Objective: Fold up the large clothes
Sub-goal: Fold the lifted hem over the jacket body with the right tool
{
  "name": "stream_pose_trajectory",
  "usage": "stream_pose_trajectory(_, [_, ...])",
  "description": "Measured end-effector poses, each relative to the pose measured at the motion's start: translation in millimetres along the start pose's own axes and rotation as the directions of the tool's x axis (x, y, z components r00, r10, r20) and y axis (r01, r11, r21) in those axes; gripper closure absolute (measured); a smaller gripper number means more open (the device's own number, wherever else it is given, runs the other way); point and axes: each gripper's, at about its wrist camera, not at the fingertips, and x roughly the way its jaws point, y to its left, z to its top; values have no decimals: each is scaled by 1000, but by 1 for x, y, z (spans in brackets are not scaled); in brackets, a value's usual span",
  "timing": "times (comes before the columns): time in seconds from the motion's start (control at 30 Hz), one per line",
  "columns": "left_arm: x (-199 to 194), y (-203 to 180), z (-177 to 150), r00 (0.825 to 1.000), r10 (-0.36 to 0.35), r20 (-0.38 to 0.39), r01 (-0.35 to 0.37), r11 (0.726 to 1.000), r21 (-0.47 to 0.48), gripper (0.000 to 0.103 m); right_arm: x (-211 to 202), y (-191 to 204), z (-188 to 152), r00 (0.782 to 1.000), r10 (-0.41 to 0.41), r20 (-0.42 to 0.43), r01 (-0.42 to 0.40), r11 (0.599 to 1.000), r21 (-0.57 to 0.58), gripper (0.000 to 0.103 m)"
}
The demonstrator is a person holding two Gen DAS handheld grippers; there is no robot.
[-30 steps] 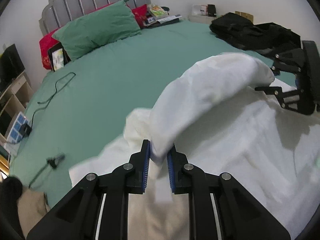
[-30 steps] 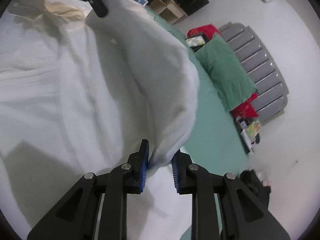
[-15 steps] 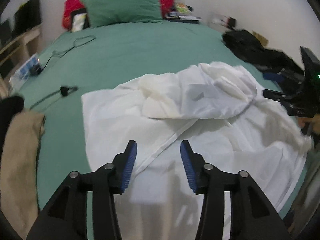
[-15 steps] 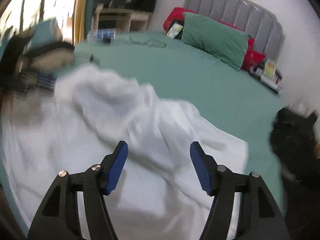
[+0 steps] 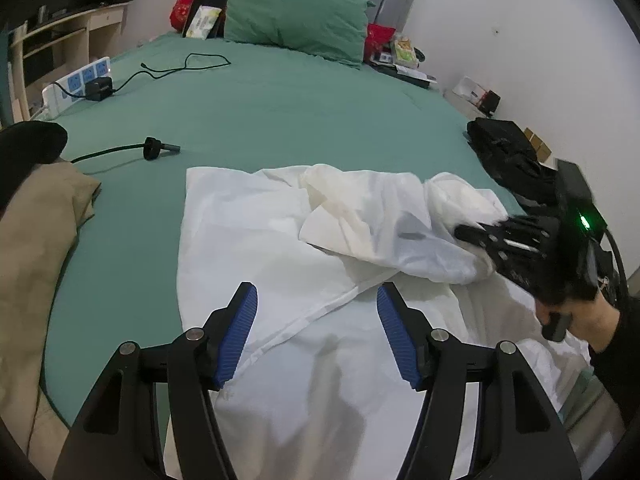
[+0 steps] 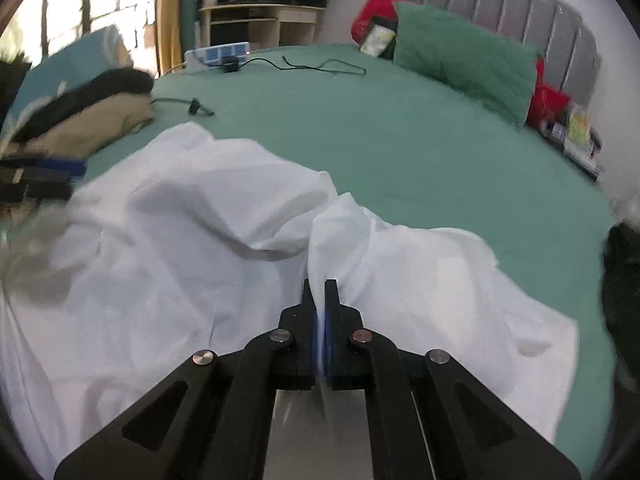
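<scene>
Jaws of the right gripper (image 6: 320,300) are clamped on a raised fold of the crumpled white cotton garment (image 5: 248,232) near the green bed sheet's (image 5: 300,108) near edge, the left gripper (image 5: 316,312) is opening over a seam with nothing pinched; mid-fold regrasp, next the left needs an edge.

**White on green**

My two claws are black with ribbed blue pads (image 5: 240,336). The shirt (image 5: 280,240) I'm working with is plain white. Under it the bed sheet (image 5: 300,112) is plain green, like the far pillow (image 5: 296,20), which has red cushions (image 5: 192,0) behind it. The headboard (image 6: 520,4) is grey with upright ribs. On the near left lies beige cloth (image 5: 28,240).
</scene>
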Motion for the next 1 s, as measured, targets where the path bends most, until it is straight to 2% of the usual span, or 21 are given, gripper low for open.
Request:
stream_pose_trajectory(0.1, [-1, -5, 2, 1000, 18, -16, -19, 999, -29, 37, -24, 13, -14, 998, 12, 57, -9, 999, -50, 100])
stream_pose_trajectory(0.17, [1, -9, 3, 999, 11, -33, -12, 999, -48, 37, -30, 21, -26, 999, 14, 39, -12, 998, -64, 100])
stream_pose_trajectory(0.23, [6, -14, 5, 999, 5, -40, -7, 999, -43, 37, -34, 24, -40, 999, 53, 8, -52, 997, -49, 99])
stream_pose_trajectory(0.3, [11, -20, 9, 999, 1, -36, -2, 999, -42, 37, -37, 28, -53, 990, 133, -39, -134, 991, -24, 99])
stream_pose_trajectory(0.33, [13, -23, 11, 1000, -1, -31, -1, 999, -42, 37, -37, 30, -57, 989, 138, -50, -140, 990, -26, 97])
stream_pose_trajectory(0.37, [15, -26, 14, 1000, 3, -22, -4, 999, -40, 37, -37, 33, -62, 987, 143, -74, -145, 989, -33, 90])
stream_pose_trajectory(0.4, [18, -31, 17, 1000, 10, -14, -10, 999, -35, 37, -36, 36, -67, 983, 150, -105, -155, 987, -43, 76])
stream_pose_trajectory(0.43, [20, -34, 19, 1000, 15, -10, -16, 999, -31, 37, -37, 38, -70, 982, 153, -116, -159, 986, -48, 70])
stream_pose_trajectory(0.47, [26, -39, 23, 1000, 24, -6, -24, 999, -26, 37, -40, 39, -73, 980, 161, -114, -168, 985, -48, 66])
stream_pose_trajectory(0.53, [36, -46, 30, 1000, -1, -3, 1, 1000, -15, 37, -47, 36, -72, 977, 186, -101, -191, 981, -38, 66])
stream_pose_trajectory(0.6, [50, -53, 37, 999, -45, -11, 45, 999, -2, 37, -58, 26, -62, 981, 191, -35, -191, 982, -7, 66])
stream_pose_trajectory(0.67, [65, -59, 40, 998, -51, -44, 52, 998, 25, 37, -66, 10, -51, 982, 184, 42, -186, 981, 60, 63])
stream_pose_trajectory(0.7, [73, -62, 40, 998, -31, -54, 33, 999, 41, 37, -70, -3, -44, 980, 171, 98, -182, 977, 115, 61])
stream_pose_trajectory(0.77, [84, -64, 37, 996, 6, -85, -2, 999, 54, 37, -63, -19, -32, 981, 131, 141, -159, 965, 209, 60])
stream_pose_trajectory(0.9, [95, -61, 29, 992, 39, -123, -30, 997, 75, 37, -26, -39, -20, 998, -30, 48, 13, 952, 305, 60])
stream_pose_trajectory(1.0, [94, -58, 21, 985, 107, -135, -91, 989, 114, 37, -1, -39, -23, 999, -14, -37, 25, 951, 309, 60])
